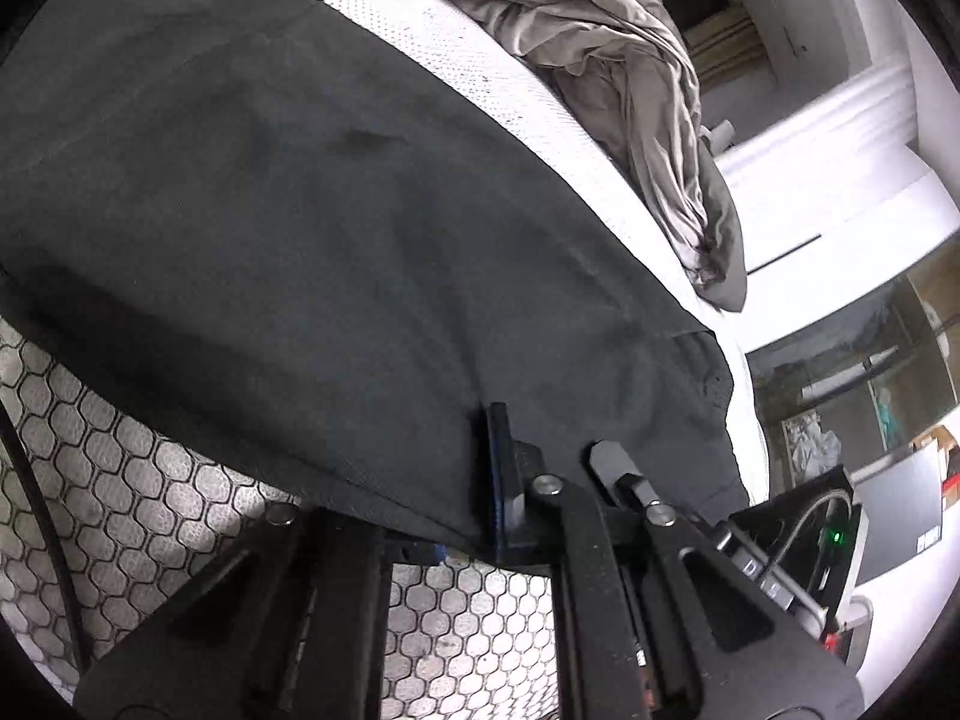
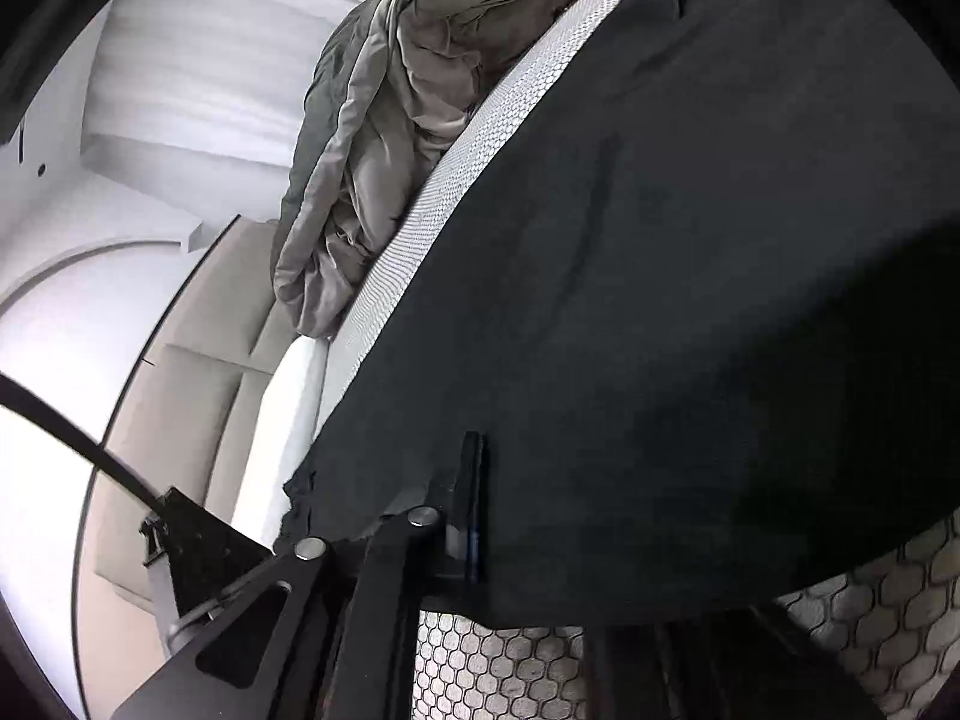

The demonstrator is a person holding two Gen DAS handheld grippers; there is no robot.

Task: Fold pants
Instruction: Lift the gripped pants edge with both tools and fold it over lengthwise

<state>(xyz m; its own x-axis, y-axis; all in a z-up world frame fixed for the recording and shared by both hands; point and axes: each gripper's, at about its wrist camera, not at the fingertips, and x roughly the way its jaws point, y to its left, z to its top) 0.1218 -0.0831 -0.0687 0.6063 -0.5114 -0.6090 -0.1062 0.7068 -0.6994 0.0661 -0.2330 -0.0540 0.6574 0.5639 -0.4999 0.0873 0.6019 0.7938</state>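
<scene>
Left gripper (image 1: 510, 468) fingers are clamped on the near hem of the dark pants (image 1: 300, 210); right gripper (image 2: 471, 504) fingers likewise, probably both layers. Pants lie flat on the bed (image 1: 522, 96), running toward 12 o'clock, pinched at two corners, apparently for a fold.

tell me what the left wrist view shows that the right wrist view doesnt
Only the left wrist view shows the left gripper, shut on the near edge of the dark pants, a device with a green light, and a cluttered room corner at far right.

Only the right wrist view shows the right gripper, shut on the pants' edge, and a pale cushioned panel beside the bed.

Both show the pants spread over the honeycomb-patterned mattress and a crumpled grey blanket beyond them.
</scene>
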